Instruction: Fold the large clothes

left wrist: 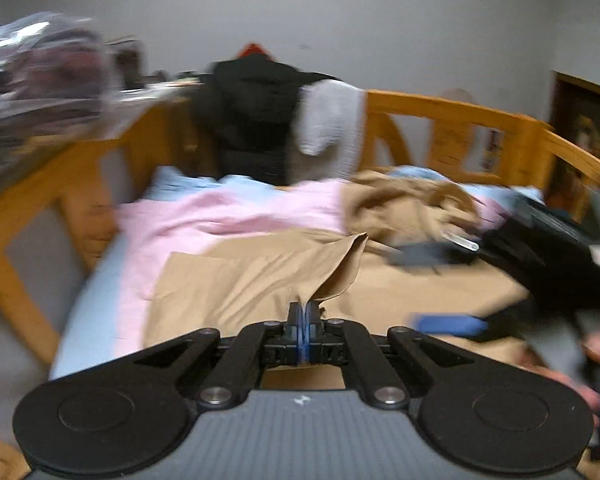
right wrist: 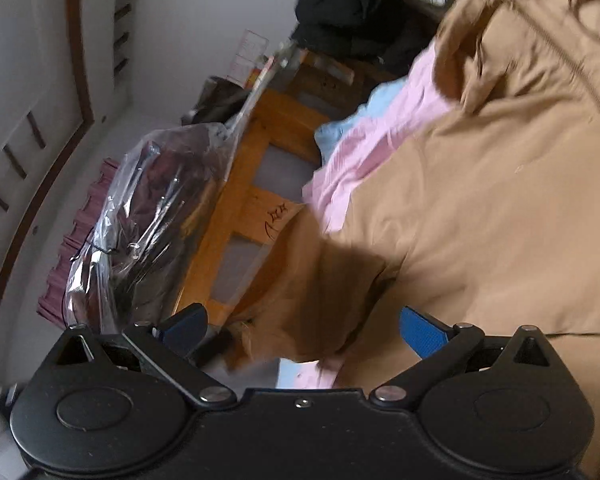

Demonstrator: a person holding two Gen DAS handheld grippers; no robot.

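A large tan garment (left wrist: 260, 276) lies spread on the bed over a pink sheet (left wrist: 204, 220). My left gripper (left wrist: 303, 314) is shut on a raised fold of the tan garment, which peaks just beyond the pads. In the left wrist view the right gripper (left wrist: 440, 256) shows blurred at the right, over the garment. In the right wrist view my right gripper (right wrist: 300, 328) is open and empty, with its blue pads (right wrist: 422, 334) wide apart above the garment's edge (right wrist: 480, 200) near the bed side.
A wooden bed frame (left wrist: 440, 108) surrounds the mattress, with a black jacket (left wrist: 252, 116) and a grey cloth (left wrist: 332, 120) draped on it. A clear plastic bag of clothes (right wrist: 152, 216) sits beside the bed rail (right wrist: 236, 200). A light blue sheet (left wrist: 92, 296) lies under the pink one.
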